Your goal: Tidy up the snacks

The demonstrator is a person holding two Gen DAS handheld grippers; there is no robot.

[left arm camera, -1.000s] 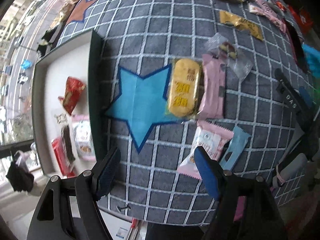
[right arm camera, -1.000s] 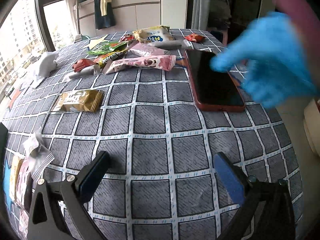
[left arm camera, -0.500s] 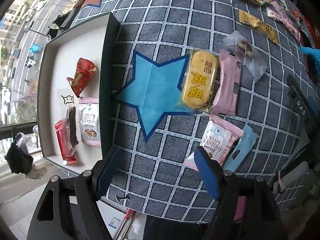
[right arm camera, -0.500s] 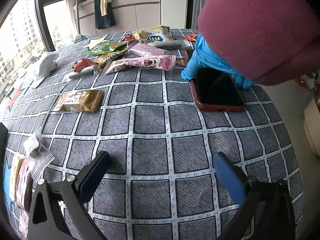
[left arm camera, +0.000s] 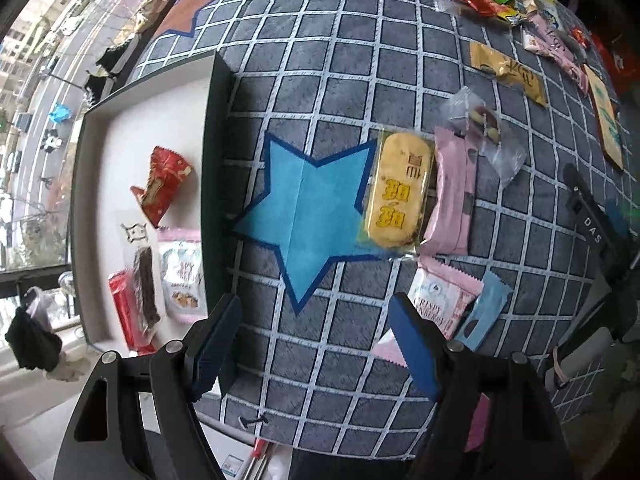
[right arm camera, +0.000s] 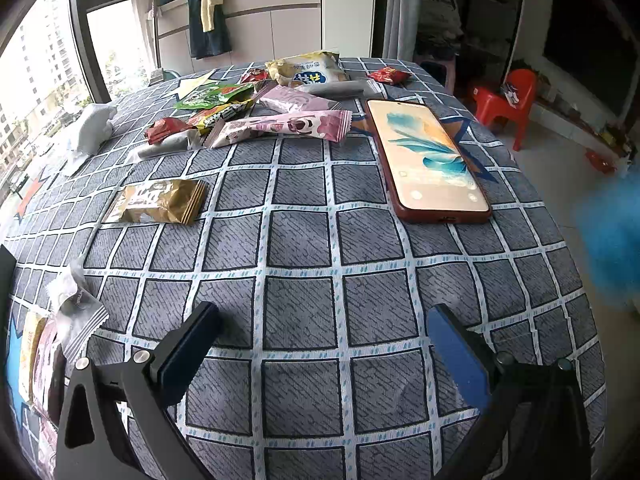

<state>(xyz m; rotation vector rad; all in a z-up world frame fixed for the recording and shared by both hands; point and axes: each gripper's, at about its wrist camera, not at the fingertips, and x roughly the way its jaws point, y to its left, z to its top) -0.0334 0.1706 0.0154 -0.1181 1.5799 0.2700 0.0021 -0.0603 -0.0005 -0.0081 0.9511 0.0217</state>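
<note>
Probably light and crinkly, the yellow plastic-wrapped biscuit packet (left arm camera: 401, 190); I'd pinch its sealed end, both grippers' fingers (left arm camera: 216, 332) spread, empty.

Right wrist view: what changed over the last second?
A blue-gloved hand reached in over the phone, touched it, then pulled back to the right edge; the phone's screen, dark before, is now lit. The right gripper stayed open and empty over the tablecloth; the gold snack packet did not move.

Tray (left arm camera: 212, 128) left of star patch (left arm camera: 304, 216) — cracker pack (left arm camera: 400, 196) on its right tip.
</note>
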